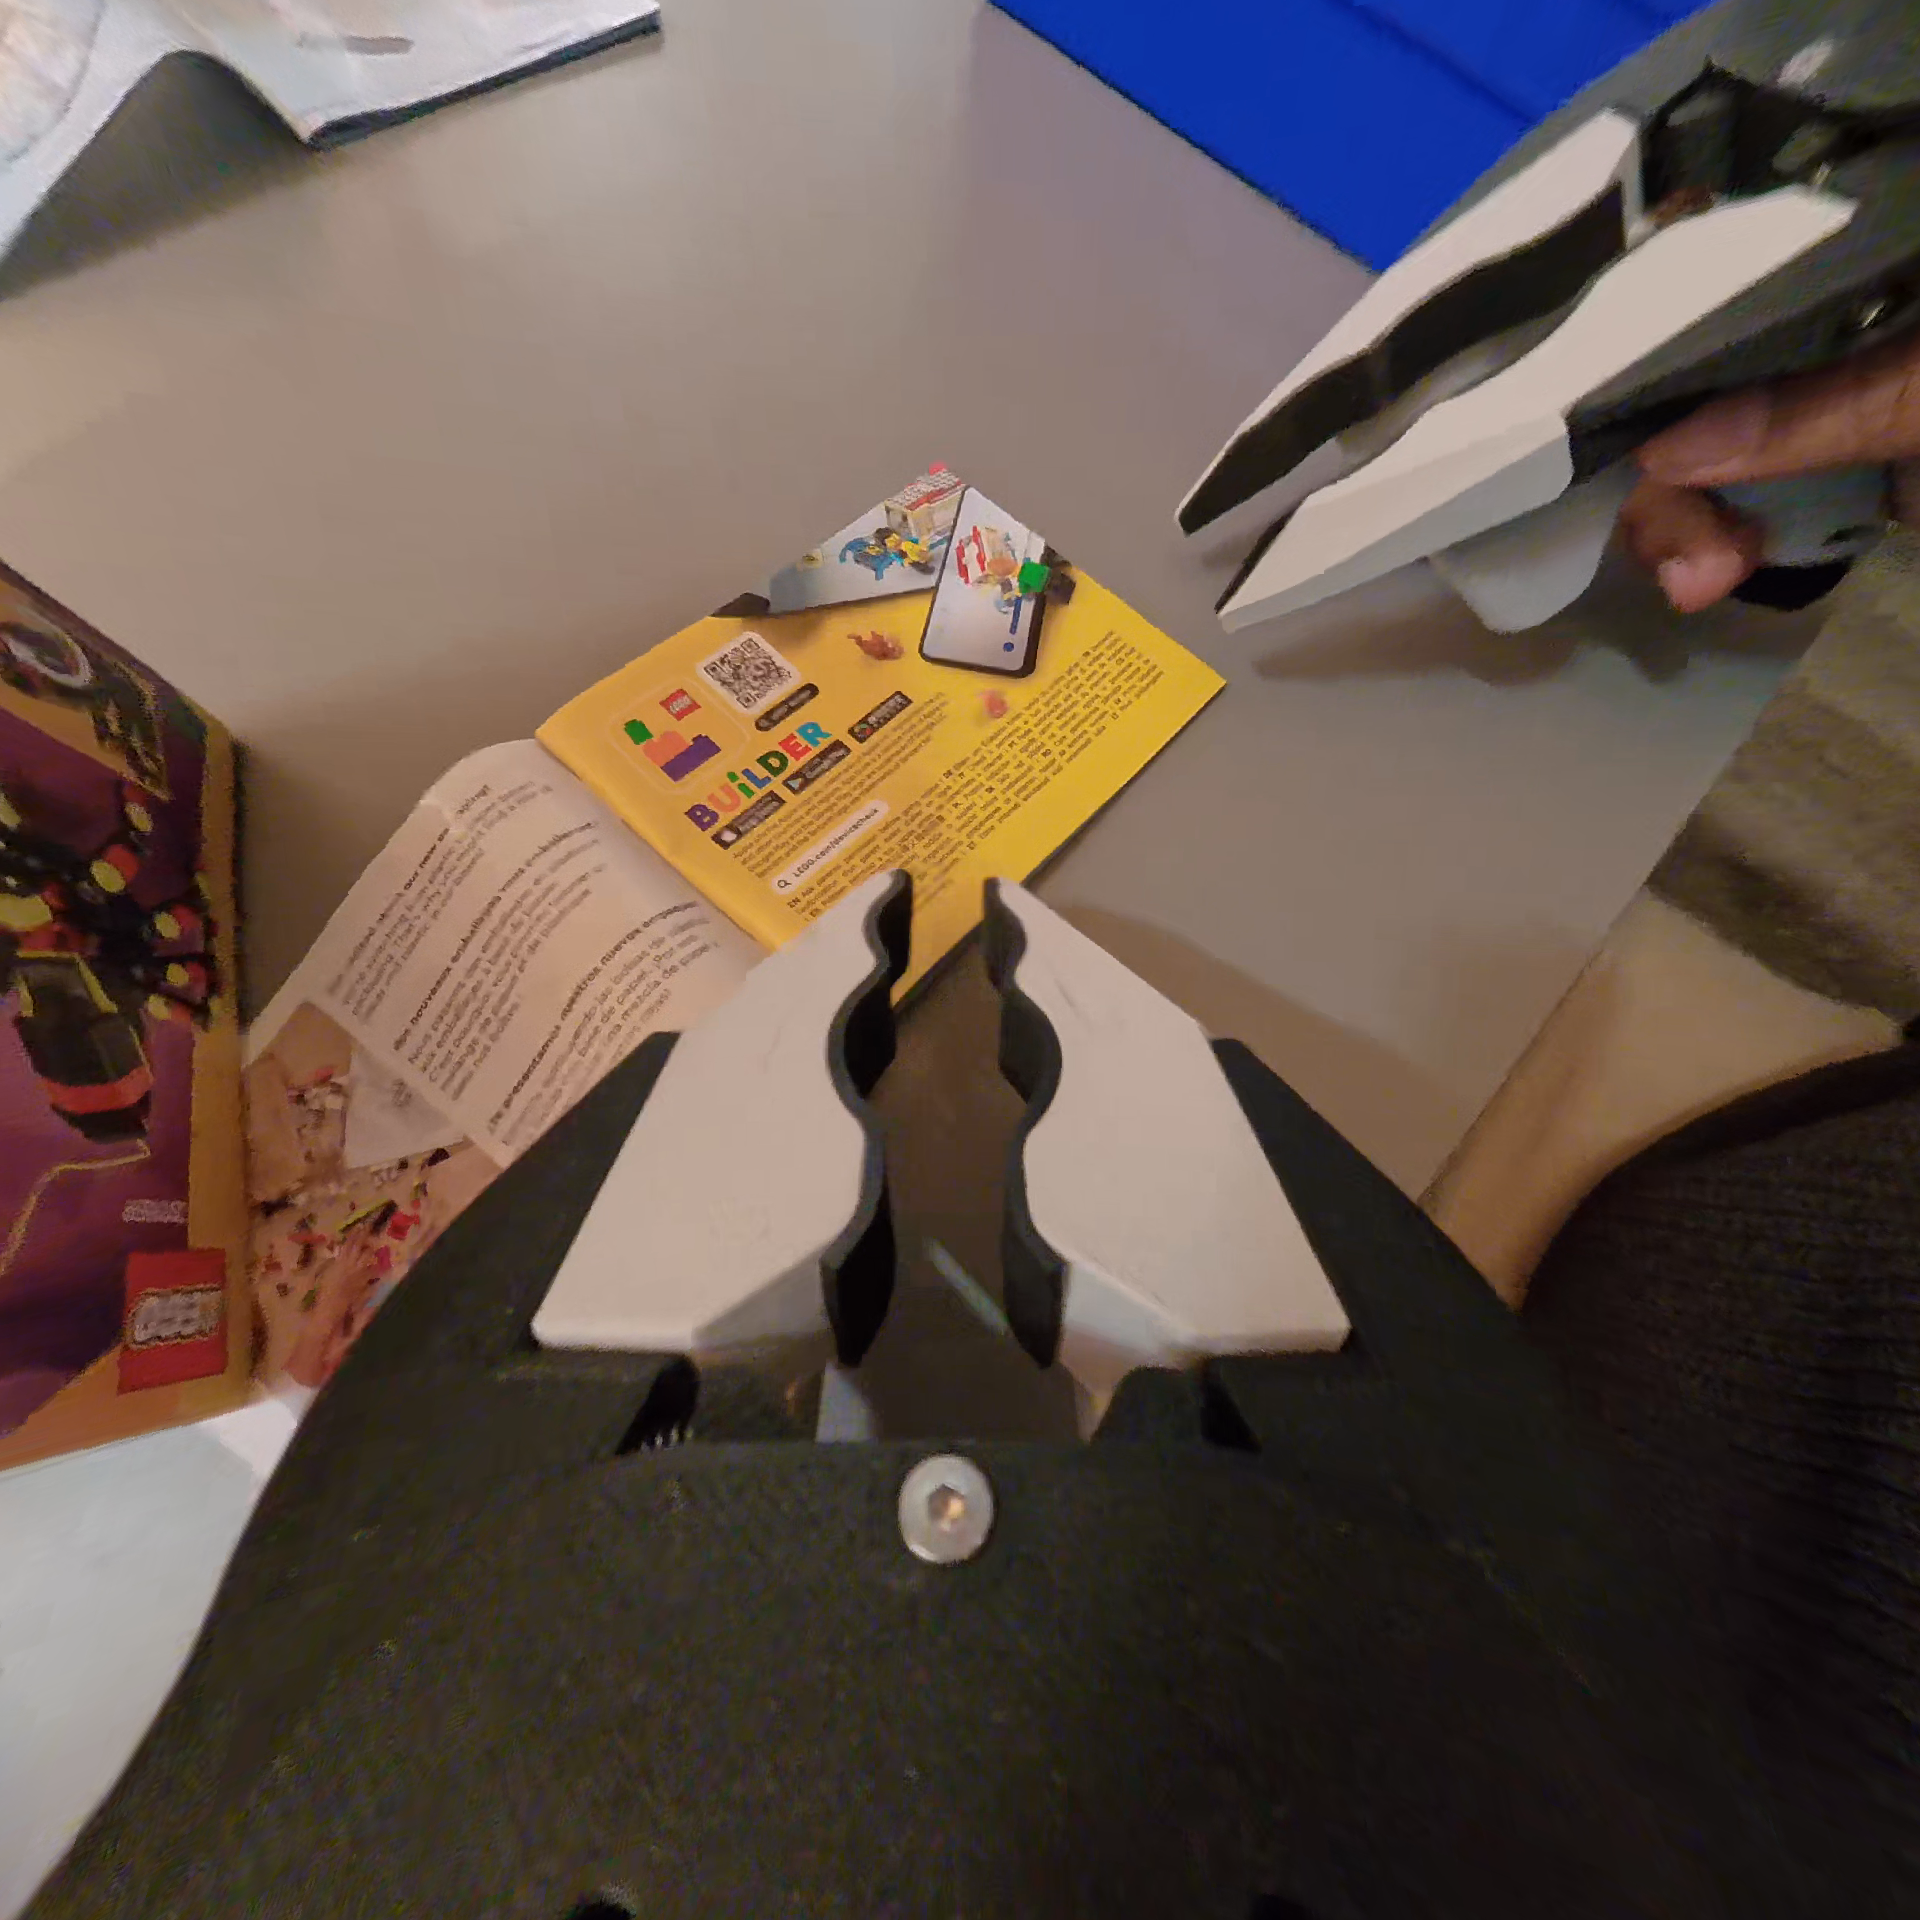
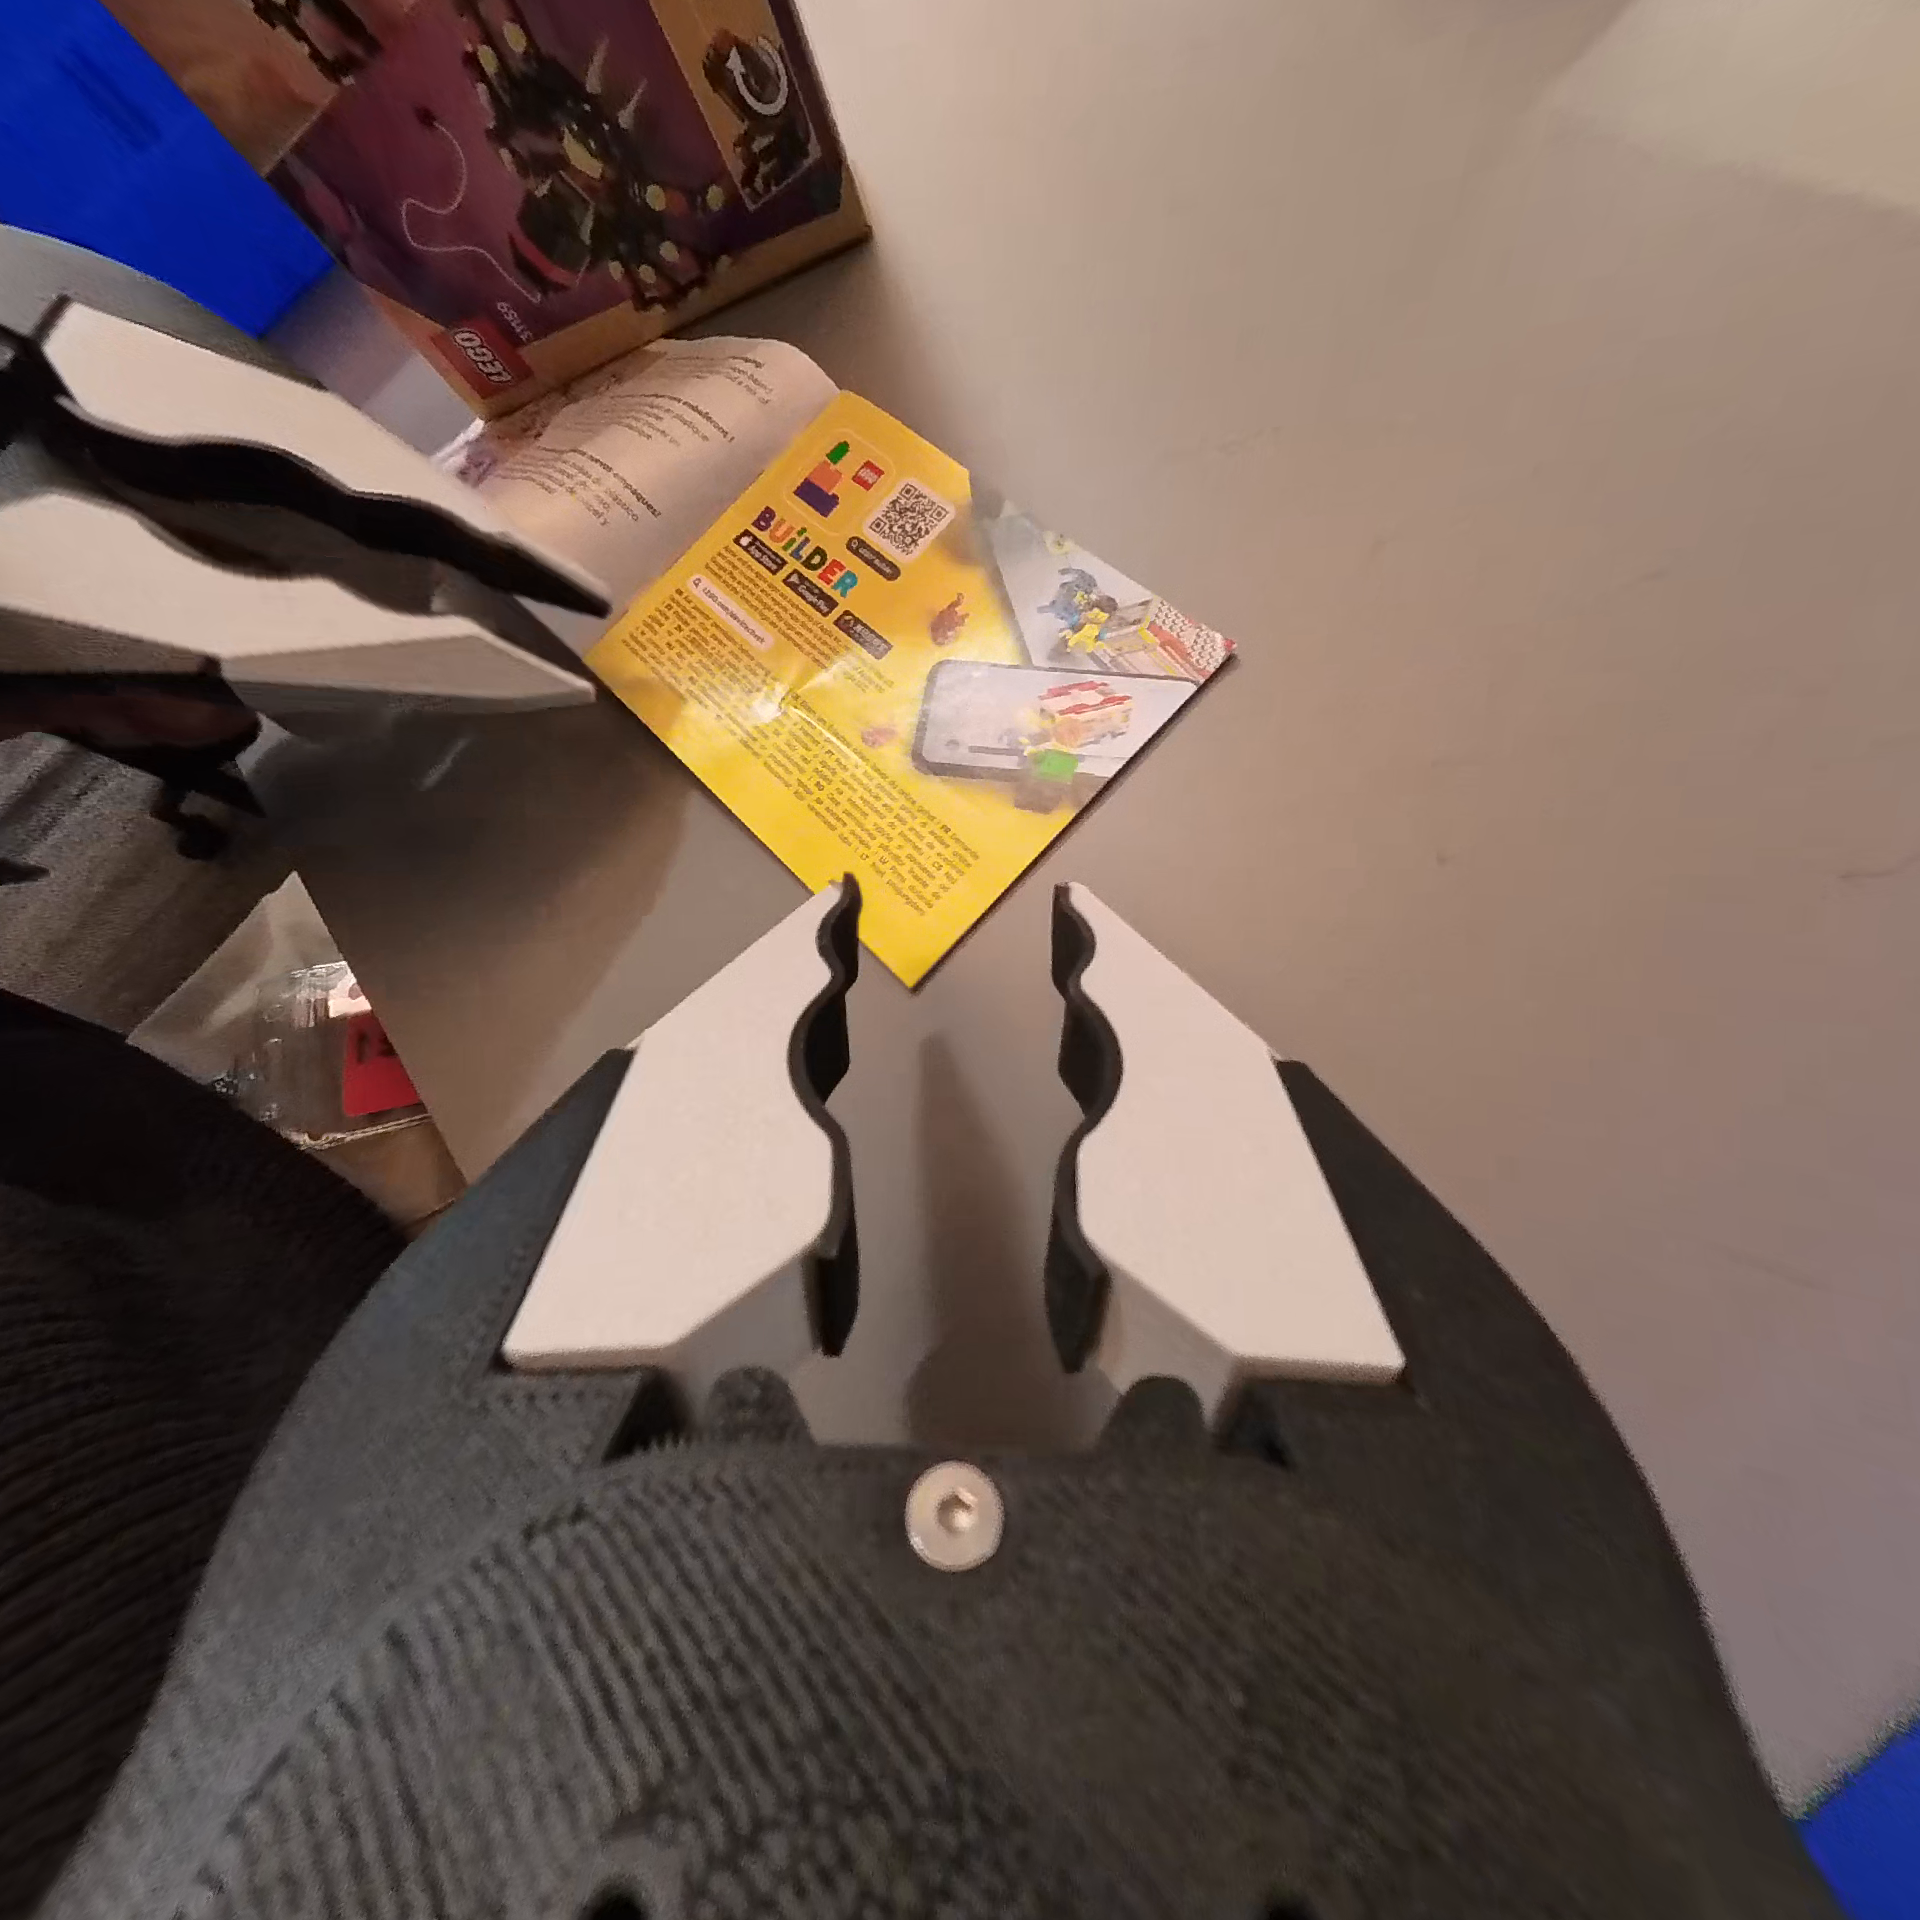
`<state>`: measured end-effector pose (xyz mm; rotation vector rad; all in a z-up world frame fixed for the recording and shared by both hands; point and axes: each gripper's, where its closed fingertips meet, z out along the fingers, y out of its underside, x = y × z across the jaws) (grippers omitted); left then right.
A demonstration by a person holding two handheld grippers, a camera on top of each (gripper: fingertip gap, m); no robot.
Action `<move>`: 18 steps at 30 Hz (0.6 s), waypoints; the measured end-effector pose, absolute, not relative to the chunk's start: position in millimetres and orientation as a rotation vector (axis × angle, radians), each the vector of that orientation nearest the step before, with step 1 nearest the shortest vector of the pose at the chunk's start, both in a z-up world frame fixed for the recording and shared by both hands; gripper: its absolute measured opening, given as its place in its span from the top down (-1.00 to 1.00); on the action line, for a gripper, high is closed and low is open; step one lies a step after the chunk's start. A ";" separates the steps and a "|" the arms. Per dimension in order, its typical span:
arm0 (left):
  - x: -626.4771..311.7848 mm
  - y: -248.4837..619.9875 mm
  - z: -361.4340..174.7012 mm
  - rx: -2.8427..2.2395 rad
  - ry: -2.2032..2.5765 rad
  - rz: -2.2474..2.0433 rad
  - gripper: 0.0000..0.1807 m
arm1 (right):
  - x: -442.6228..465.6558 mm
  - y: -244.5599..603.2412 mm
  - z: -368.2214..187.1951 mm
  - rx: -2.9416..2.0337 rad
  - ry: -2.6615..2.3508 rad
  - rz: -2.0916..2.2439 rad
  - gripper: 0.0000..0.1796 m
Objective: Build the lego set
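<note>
An open instruction booklet lies on the grey table [image 1: 520, 416], with a yellow page [image 1: 883, 748] and a white text page [image 1: 499, 935]. It also shows in the right wrist view [image 2: 894, 727]. Two small orange-brown bits [image 1: 878, 644] sit on the yellow page; I cannot tell if they are loose pieces or print. My left gripper [image 1: 945, 894] is open with a narrow gap and empty, at the booklet's near edge. My right gripper [image 2: 956, 894] is open and empty, just short of the yellow page's corner. Each gripper shows in the other's view: the right [image 1: 1210, 571], the left [image 2: 597, 644].
The purple Lego box [image 1: 94, 987] stands at the booklet's far side from the right gripper [image 2: 582, 187]. A blue bin [image 1: 1299, 104] and white papers [image 1: 416, 62] lie at the table's back. A clear bag of parts [image 2: 312, 1039] sits by the person's dark sleeve.
</note>
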<state>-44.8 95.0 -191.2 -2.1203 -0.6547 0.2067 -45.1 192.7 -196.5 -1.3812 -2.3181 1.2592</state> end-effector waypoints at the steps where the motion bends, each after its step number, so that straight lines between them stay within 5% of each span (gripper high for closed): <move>1: -46.9 93.9 -192.7 -2.146 -0.630 0.273 0.79 | -45.0 192.3 -196.6 -1.387 -2.319 1.266 0.60; 4: -53.8 88.9 -198.0 -2.222 -0.550 0.485 0.55 | -44.6 190.9 -195.5 -1.405 -2.316 1.298 0.59; 8: -59.7 83.9 -203.8 -2.272 -0.525 0.593 0.53 | -43.7 190.4 -195.1 -1.400 -2.318 1.301 0.59; 18: -56.9 83.6 -203.3 -2.251 -0.560 0.473 0.74 | -43.3 190.0 -194.8 -1.401 -2.320 1.308 0.59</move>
